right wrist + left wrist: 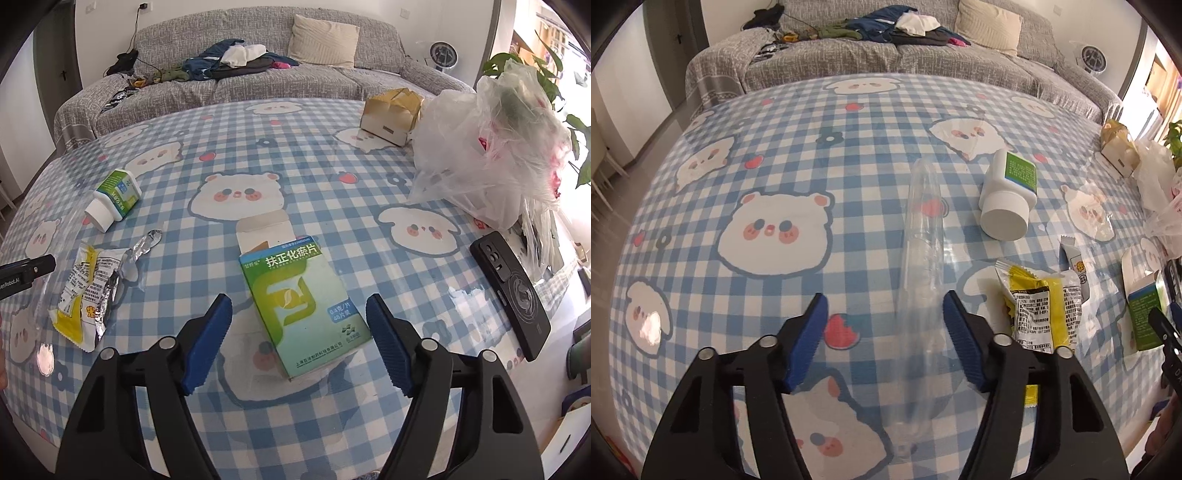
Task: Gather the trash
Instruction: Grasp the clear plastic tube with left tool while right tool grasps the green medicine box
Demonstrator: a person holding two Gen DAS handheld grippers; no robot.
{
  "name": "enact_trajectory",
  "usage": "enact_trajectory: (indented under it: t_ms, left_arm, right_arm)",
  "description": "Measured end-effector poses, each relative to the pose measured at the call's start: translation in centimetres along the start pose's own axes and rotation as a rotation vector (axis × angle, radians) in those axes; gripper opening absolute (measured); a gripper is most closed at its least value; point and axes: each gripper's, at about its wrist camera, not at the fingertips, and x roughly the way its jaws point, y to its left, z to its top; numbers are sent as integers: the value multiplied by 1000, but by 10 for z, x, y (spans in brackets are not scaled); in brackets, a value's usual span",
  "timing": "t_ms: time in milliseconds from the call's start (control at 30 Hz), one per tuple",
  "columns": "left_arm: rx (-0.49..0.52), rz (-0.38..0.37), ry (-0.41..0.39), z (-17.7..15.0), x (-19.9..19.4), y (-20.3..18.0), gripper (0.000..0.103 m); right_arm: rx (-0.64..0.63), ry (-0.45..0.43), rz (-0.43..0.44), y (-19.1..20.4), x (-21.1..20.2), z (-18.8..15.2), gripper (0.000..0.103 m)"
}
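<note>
Left wrist view: the left gripper [882,308] hangs over the table [775,155] with its jaws spread wide and empty. A clear plastic tube [921,258] lies lengthwise between the fingers, nearer the right one, and nothing pinches it. A yellow wrapper [1039,306] lies just beside the right finger, and a white bottle [1006,195] rests on its side farther off. The step in hand seems to be lining up on the tube; next the jaws need to drop to the cloth and close across it.

Right wrist view: the right gripper [299,325] is likewise open and holds nothing, poised over a green box [299,299] lying flat. The plastic bag [487,147], probably the trash bag, sits far right, next to a phone [511,291]
</note>
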Motion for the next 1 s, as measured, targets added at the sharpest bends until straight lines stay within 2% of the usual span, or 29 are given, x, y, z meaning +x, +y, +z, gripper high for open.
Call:
enact_trajectory:
  t_ms: [67,133,200,267,333,567,933,1000]
  left_arm:
    - [4,-3,19,0,6,-2,52]
    - [9,-4,21,-1,10,-3,51]
    - [20,17,13,-1,10,-5,44]
    - [26,22,3,-2,8,-6,29]
    - [30,19,-1,-3,7,-6,25]
    - [19,30,-9,-12,-5,4,25]
    - [4,21,-75,-37,-46,13,25]
    - [-3,14,-79,-42,-51,14,25]
  right_arm:
    - [2,22,3,0,5,0,70]
    - [3,38,-2,0,10,-2,68]
    - [-2,45,-12,0,12,-2,59]
    - [1,42,-10,-1,12,-2,58]
    - [-1,36,-10,0,10,-2,57]
    - [1,13,-7,4,2,-1,57]
    - [25,-19,15,10,-17,-6,55]
    - [19,-29,21,13,-24,-8,51]
